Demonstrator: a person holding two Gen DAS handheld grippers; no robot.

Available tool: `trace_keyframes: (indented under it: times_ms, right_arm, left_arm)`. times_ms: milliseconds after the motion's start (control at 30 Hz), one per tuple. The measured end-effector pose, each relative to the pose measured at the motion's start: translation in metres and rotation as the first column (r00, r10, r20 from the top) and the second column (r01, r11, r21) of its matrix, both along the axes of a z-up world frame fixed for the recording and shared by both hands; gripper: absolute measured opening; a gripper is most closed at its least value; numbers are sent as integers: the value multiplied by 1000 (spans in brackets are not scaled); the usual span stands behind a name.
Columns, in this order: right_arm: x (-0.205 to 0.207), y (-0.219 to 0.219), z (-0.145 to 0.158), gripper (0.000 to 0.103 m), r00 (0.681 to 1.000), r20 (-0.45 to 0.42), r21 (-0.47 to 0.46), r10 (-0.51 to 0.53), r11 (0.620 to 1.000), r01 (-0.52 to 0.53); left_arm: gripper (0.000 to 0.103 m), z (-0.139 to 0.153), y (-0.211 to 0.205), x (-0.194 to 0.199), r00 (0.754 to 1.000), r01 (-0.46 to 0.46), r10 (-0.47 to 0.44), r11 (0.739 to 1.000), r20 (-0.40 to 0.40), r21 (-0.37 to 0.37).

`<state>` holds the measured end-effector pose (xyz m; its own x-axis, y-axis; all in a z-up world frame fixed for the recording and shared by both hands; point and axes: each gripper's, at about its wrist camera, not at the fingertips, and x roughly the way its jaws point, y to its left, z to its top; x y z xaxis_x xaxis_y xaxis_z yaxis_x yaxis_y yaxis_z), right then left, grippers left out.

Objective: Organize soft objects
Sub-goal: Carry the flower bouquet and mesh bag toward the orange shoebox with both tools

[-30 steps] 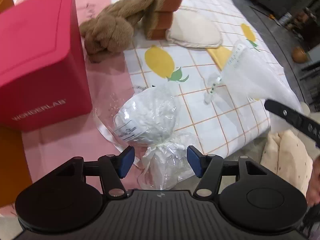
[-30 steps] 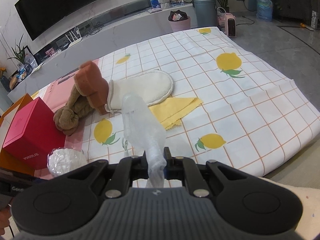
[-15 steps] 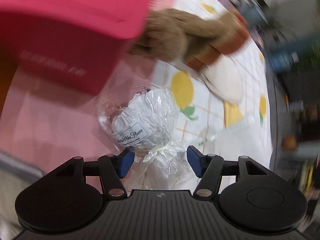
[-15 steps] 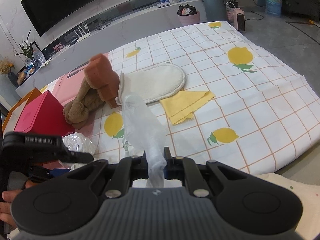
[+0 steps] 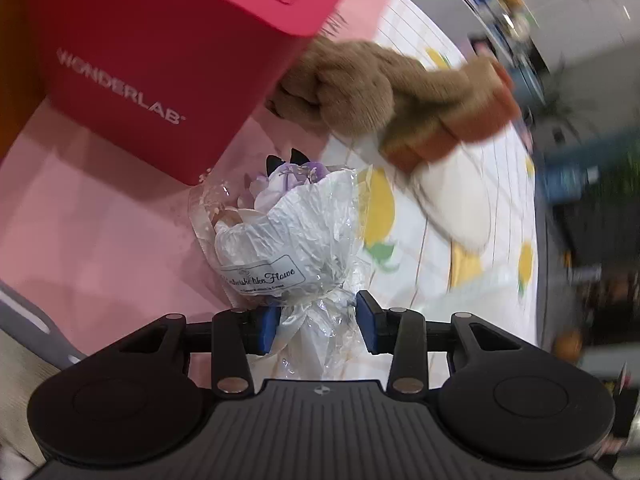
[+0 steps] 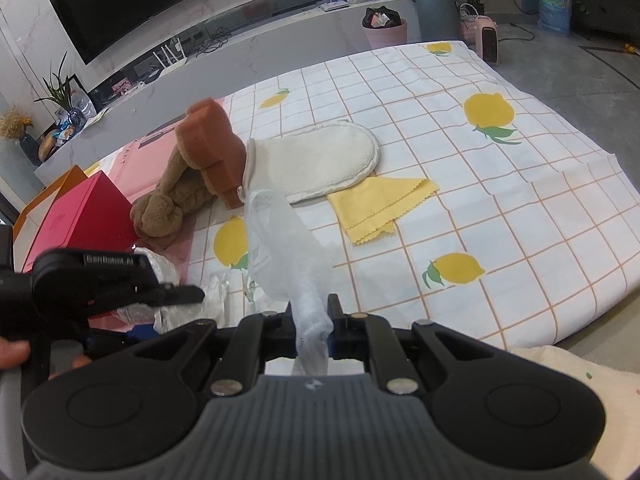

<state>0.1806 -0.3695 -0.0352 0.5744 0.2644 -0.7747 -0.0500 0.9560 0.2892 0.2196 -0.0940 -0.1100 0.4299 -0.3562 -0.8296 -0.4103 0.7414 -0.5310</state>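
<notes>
Bouquet (image 5: 280,240) lying at near left corner of bed (image 6: 520,208), stem end toward near edge, between fingers of left gripper (image 5: 316,322). Box (image 5: 152,52) just behind and left of bouquet, at left edge. Plush toy (image 6: 180,196) right of box, touching it. Mitt (image 6: 320,164) right of plush toy, toward bed's middle. Cloth (image 6: 380,204) just in front of mitt, partly under it. Mesh bag (image 6: 288,248) above near edge, in right gripper (image 6: 314,320).
</notes>
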Motion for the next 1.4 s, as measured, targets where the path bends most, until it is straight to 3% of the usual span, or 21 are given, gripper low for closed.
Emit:
trace_keyframes:
  times_ms: [100,200,367,467,533,633,767,867,967,1133,1267,1400]
  right_arm:
    - [-1,0,3,10,1000,14,4,4,1000,-4]
    - [-3,2,7,9,1000,29,0,10,1000,-10]
    - [-7,8,12,9,998,51,-12,29,1000,-29]
    - [-10,12,18,9,997,71,-16,38,999,-37]
    - [-14,15,23,9,994,97,-17,50,999,-49]
    - [-21,21,36,9,986,147,-21,85,996,-83]
    - [-38,33,66,6,966,229,0,117,993,-120]
    - [-51,45,93,6,949,289,9,128,991,-137]
    - [-67,60,126,6,925,357,15,128,990,-143]
    - [-89,96,181,6,867,479,29,139,984,-174]
    - [-96,136,215,6,817,548,17,180,974,-225]
    - [-92,186,232,6,777,580,-28,245,959,-282]
  left_arm:
    - [45,8,1,-6,995,95,-97,994,30,53]
    - [45,22,-5,-15,977,168,-189,969,103,183]
    - [45,53,-11,-37,902,307,-384,892,197,333]
    - [45,73,-8,-52,860,342,-454,852,232,397]
    - [45,90,-1,-63,839,343,-475,839,263,422]
    - [45,121,21,-86,821,279,-454,848,346,450]
    - [45,162,48,-114,759,199,-471,826,450,528]
    - [45,187,69,-132,737,130,-464,811,491,570]
    - [45,209,96,-148,706,61,-454,803,543,592]
    - [45,243,140,-157,676,-80,-393,802,623,592]
    - [45,252,170,-150,642,-215,-325,793,694,570]
    - [45,237,195,-131,653,-245,-276,805,706,541]
